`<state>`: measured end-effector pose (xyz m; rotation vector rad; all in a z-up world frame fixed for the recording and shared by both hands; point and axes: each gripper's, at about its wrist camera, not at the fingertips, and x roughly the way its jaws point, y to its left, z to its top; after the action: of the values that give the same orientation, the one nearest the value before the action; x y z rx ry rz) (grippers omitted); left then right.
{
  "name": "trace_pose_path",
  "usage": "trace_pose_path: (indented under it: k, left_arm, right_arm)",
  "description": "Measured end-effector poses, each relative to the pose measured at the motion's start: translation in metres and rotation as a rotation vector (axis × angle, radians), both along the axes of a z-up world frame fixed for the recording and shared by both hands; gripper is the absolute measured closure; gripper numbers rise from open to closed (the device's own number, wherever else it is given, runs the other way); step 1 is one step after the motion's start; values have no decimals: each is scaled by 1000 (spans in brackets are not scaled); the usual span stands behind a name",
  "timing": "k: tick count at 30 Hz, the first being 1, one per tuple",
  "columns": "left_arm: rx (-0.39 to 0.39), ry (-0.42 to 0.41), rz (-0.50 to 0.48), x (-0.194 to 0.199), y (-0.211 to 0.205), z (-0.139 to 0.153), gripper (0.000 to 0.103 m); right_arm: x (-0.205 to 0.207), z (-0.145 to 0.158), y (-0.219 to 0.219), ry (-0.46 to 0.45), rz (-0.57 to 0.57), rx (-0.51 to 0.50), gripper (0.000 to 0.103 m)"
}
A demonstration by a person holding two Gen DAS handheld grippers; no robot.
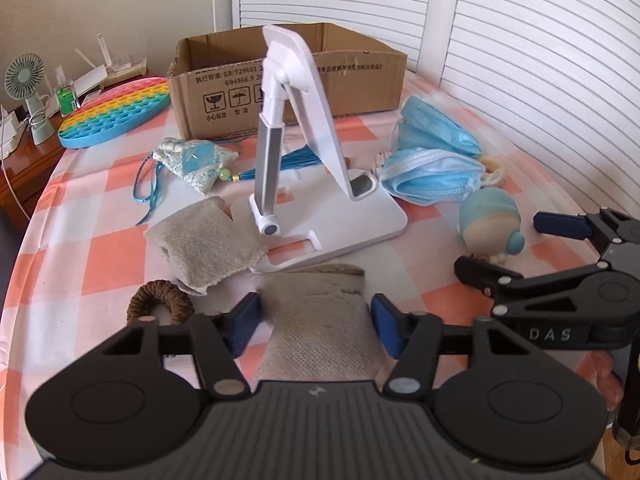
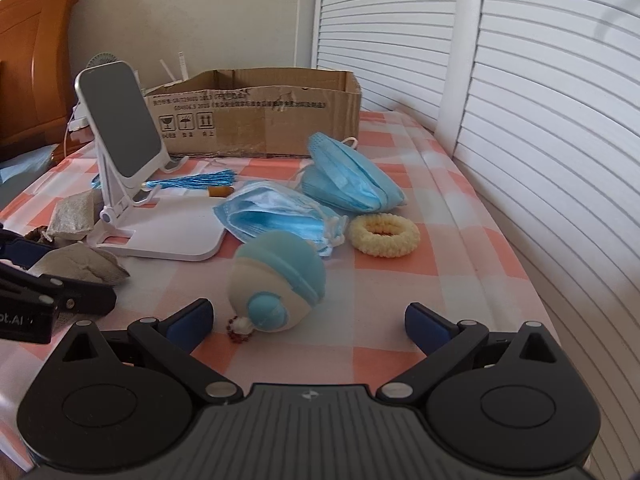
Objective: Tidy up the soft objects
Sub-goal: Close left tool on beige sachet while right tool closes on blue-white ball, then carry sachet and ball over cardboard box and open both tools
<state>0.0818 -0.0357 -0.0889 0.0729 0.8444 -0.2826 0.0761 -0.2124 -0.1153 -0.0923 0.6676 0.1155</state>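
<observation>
A beige cloth pouch (image 1: pixel 320 316) lies on the checked tablecloth right in front of me, and my left gripper (image 1: pixel 315 323) has its blue pads pressed on both sides of it. In the right wrist view the same pouch (image 2: pixel 78 264) looks bunched up at the left edge. My right gripper (image 2: pixel 310 322) is open with nothing held. A blue and cream plush toy (image 2: pixel 276 284) rests just ahead of its left finger. The left wrist view has that right gripper (image 1: pixel 516 248) beside the toy (image 1: pixel 490 224). An open cardboard box (image 1: pixel 288 80) stands at the back.
A white phone stand (image 1: pixel 320 200) occupies the middle, holding a phone (image 2: pixel 120 120). Around it lie a second beige pouch (image 1: pixel 204 244), a brown hair tie (image 1: pixel 162 304), a patterned sachet (image 1: pixel 192 160), two blue masks (image 2: pixel 352 184), a cream scrunchie (image 2: pixel 382 236) and a rainbow pop mat (image 1: pixel 116 112).
</observation>
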Motion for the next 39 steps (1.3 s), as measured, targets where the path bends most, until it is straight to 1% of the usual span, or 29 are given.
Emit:
trace_pose_path:
  k: [3, 5, 9, 11, 13, 14, 15, 17, 19, 22, 24, 33, 36, 39]
  left_arm:
    - [-9, 1, -8, 0, 3, 0, 50]
    - [-12, 0, -14, -1, 4, 0, 50]
    - [-7, -1, -26, -1, 3, 1, 50]
    - [-2, -3, -32, -1, 3, 0, 50]
    - [-4, -4, -37, -1, 3, 0, 50]
    - [-7, -4, -40, 0, 4, 0, 50]
    - [-12, -3, -41, 0, 5, 0, 51]
    - [-18, -6, -51, -1, 6, 1, 56]
    - [-12, -11, -58, -2, 7, 2, 63]
    - [-11, -12, -77, -3, 11, 4, 68]
    - [-6, -14, -89, -4, 13, 6, 69]
    - [-9, 14, -161, -20, 35, 20, 70]
    - [-8, 22, -166, -25, 49, 28, 71]
    - [1, 25, -150, -25, 67, 36, 71]
  right_arm:
    - [3, 2, 6, -3, 28, -4, 1]
    - [6, 3, 9, -5, 42, -2, 4]
    - [11, 5, 14, -5, 52, -10, 18]
    - [13, 6, 16, -4, 52, -17, 23]
    - [15, 7, 17, 0, 51, -23, 30]
    - [15, 7, 17, 3, 50, -26, 37]
    - [15, 7, 18, 5, 48, -29, 44]
    - [16, 9, 19, 11, 42, -28, 50]
    - [16, 9, 19, 16, 39, -26, 50]
    - [14, 10, 20, 22, 46, -29, 51]
    - [12, 12, 21, 25, 57, -25, 51]
    - [-2, 27, 27, 45, 155, -18, 51]
    - [-7, 32, 30, 39, 169, -48, 51]
    - [-10, 38, 31, 36, 175, -70, 51]
